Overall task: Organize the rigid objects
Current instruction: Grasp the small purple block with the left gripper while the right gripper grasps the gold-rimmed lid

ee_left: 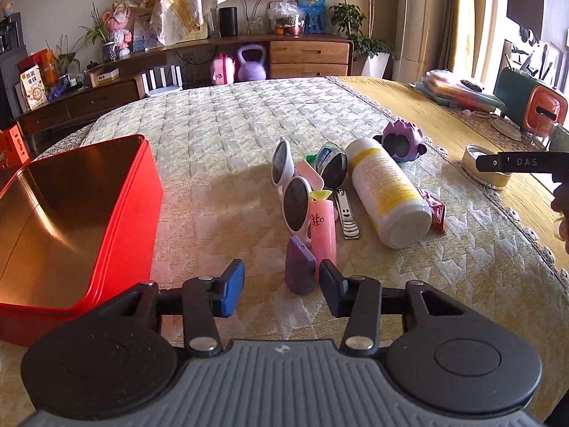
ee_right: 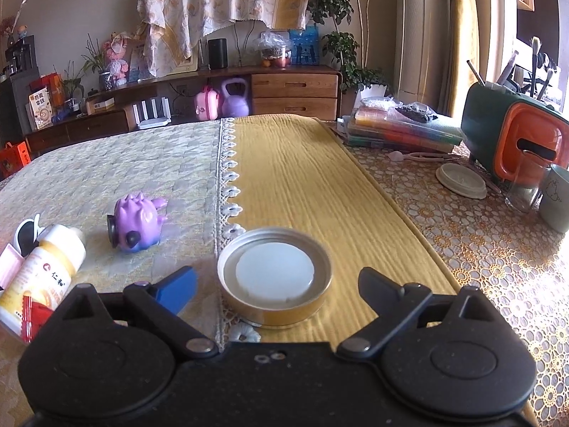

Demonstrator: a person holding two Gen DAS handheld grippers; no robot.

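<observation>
An open red tin box (ee_left: 135,192) sits at the left of the table. A cluster of items lies ahead: a small purple block (ee_left: 300,267), a pink tube (ee_left: 323,231), white sunglasses (ee_left: 295,192), nail clippers (ee_left: 346,215), a white and yellow bottle (ee_left: 387,192) and a purple spiky toy (ee_left: 403,140). My left gripper (ee_left: 281,286) is open, its jaws either side of the purple block without touching it. My right gripper (ee_right: 277,284) is open around a round metal lid (ee_right: 275,272) on the yellow runner. The toy (ee_right: 137,222) and bottle (ee_right: 42,270) lie to its left.
A red snack packet (ee_left: 434,211) lies beside the bottle. At the far right stand a green and orange box (ee_right: 515,138), a glass (ee_right: 522,192), a mug (ee_right: 556,199), a pale round lid (ee_right: 462,179) and stacked folders (ee_right: 398,128). A sideboard stands behind the table.
</observation>
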